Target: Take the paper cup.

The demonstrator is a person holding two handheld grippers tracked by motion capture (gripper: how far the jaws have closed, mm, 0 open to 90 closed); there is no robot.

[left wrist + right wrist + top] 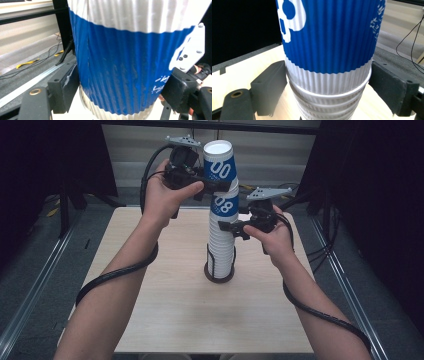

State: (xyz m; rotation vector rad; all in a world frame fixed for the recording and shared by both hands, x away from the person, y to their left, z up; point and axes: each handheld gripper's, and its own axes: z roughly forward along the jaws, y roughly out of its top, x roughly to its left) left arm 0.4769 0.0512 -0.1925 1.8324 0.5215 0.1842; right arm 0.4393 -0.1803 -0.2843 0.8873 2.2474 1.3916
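High view: my left gripper (206, 184) clamps the top cup (219, 161) of the cup stack (221, 247); my right gripper (234, 228) pinches the stack below it, whose base stands in a dark holder (219, 276).

Left gripper view: ribbed blue cup (125, 70), rim cut off.

Right gripper view: nested white rims (329, 98) between the pads.

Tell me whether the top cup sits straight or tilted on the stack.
Tilted: the top cup leans left, off the line of the stack.
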